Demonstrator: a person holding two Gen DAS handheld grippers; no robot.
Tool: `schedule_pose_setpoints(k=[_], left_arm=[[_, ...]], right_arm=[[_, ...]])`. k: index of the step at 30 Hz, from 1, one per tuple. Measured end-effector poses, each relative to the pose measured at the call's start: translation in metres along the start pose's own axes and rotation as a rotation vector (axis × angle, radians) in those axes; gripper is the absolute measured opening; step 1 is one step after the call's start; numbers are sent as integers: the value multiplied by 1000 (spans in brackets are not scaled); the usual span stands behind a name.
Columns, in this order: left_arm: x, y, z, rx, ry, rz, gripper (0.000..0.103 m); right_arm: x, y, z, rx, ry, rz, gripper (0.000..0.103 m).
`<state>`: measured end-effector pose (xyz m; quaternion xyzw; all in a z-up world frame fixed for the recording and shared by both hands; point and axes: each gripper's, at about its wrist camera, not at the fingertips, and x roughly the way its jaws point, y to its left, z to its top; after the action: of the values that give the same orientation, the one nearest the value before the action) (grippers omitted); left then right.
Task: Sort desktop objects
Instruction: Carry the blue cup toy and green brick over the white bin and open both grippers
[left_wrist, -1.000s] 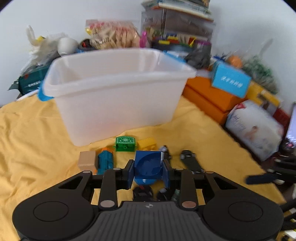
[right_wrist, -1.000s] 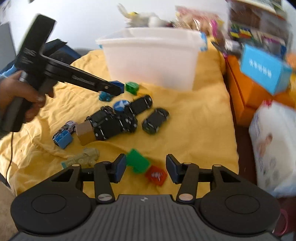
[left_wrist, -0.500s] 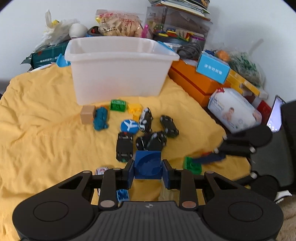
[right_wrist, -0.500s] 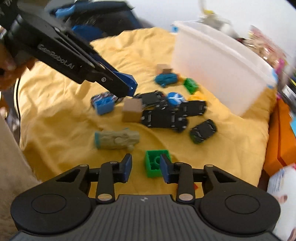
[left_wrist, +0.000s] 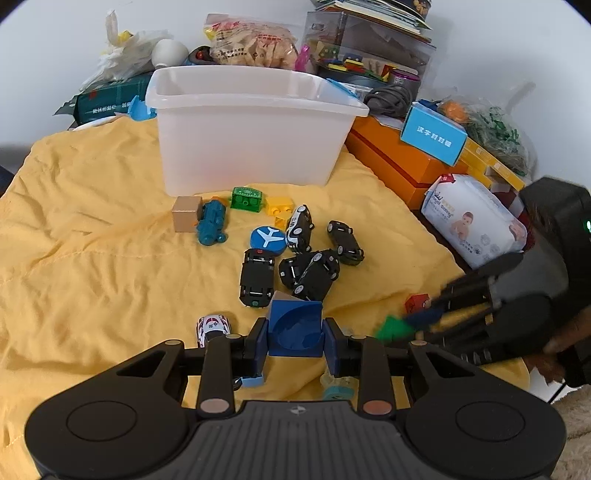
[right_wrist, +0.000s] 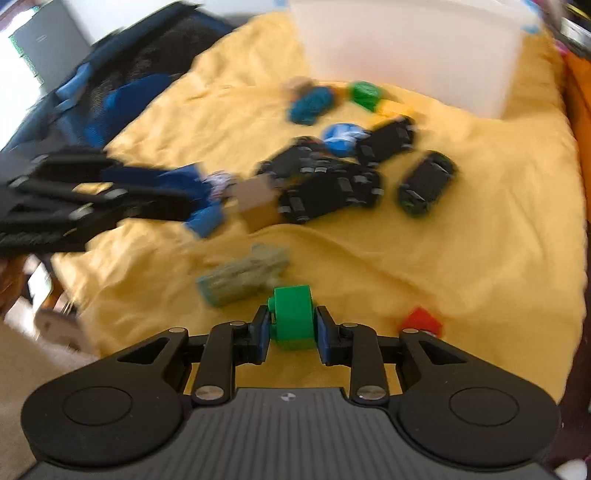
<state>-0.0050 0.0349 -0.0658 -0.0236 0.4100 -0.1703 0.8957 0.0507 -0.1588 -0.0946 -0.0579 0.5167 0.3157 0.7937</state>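
Yellow cloth (left_wrist: 92, 258) covers the surface. White bin (left_wrist: 251, 125) stands at the far side, toys scattered before it: black toy cars (left_wrist: 306, 269), teal toy (left_wrist: 211, 222), round blue plane disc (left_wrist: 268, 239). Left gripper (left_wrist: 295, 341) is clamped on a blue block (left_wrist: 294, 328), held above the cloth near the cars. Right gripper (right_wrist: 292, 328): jaws closing, green brick (right_wrist: 293, 317) between the pads, both touching its sides. Red piece (right_wrist: 423, 321) just right of it.
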Motion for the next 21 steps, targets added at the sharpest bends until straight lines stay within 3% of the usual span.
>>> schedule_pose_setpoints(k=[2, 4, 10, 15, 16, 21], left_arm=[[0, -1, -1, 10, 0, 0, 34], [0, -1, -1, 12, 2, -1, 34], [1, 0, 0, 7, -3, -1, 34], [3, 2, 1, 9, 6, -3, 34], [3, 2, 2, 8, 6, -6, 34], [-2, 9, 22, -4, -37, -4, 34]], right_arm=[[-8, 1, 0, -1, -56, -77, 44], [-19, 8, -1, -62, -105, -157, 45], [-9, 21, -3, -149, -75, -191, 49], [6, 14, -6, -126, -44, -250, 46], [8, 12, -9, -122, -27, -245, 34], [-4, 10, -5, -108, -62, -254, 34]])
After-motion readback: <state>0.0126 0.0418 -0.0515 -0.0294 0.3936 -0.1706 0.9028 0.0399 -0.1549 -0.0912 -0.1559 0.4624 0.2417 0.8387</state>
